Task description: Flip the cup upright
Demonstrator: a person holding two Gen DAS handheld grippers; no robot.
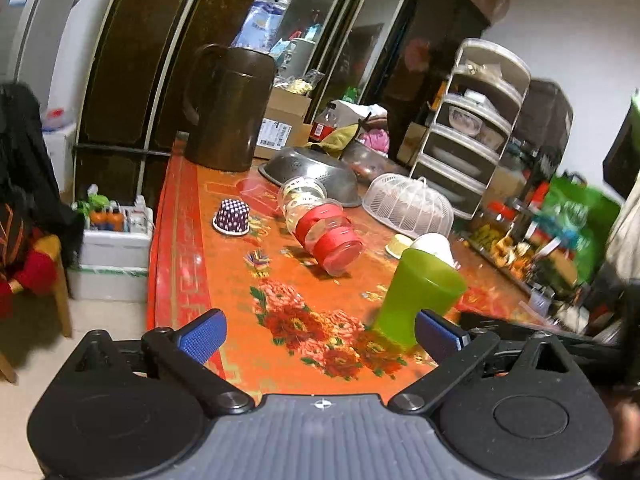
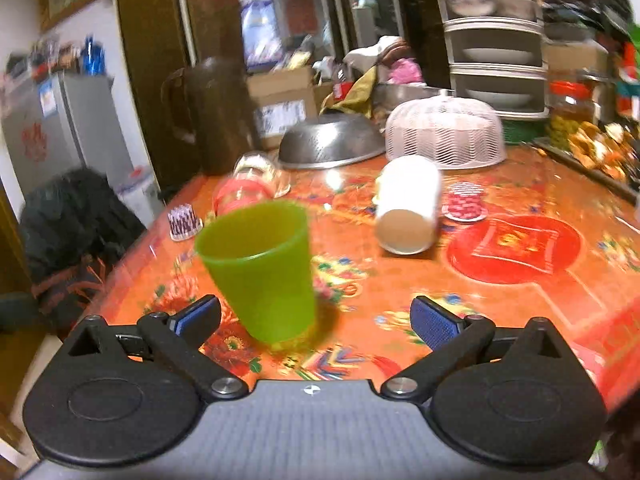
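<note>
A green plastic cup (image 1: pixel 416 296) stands upright, mouth up, on the orange floral table (image 1: pixel 304 320). It also shows in the right wrist view (image 2: pixel 264 272). My left gripper (image 1: pixel 320 336) is open and empty, with the cup just beyond its right finger. My right gripper (image 2: pixel 316 320) is open and empty, with the cup just ahead, nearer its left finger. A white cup (image 2: pixel 408 204) lies on its side beyond the green cup. A clear jar with red tape (image 1: pixel 324 232) lies on its side too.
A purple dotted cupcake liner (image 1: pixel 232 216), a steel colander (image 1: pixel 316 172), a white mesh food cover (image 1: pixel 408 204) and a dark brown jug (image 1: pixel 228 108) are on the table. A tiered dish rack (image 1: pixel 472 120) stands at the back right. The table's left edge drops to the floor.
</note>
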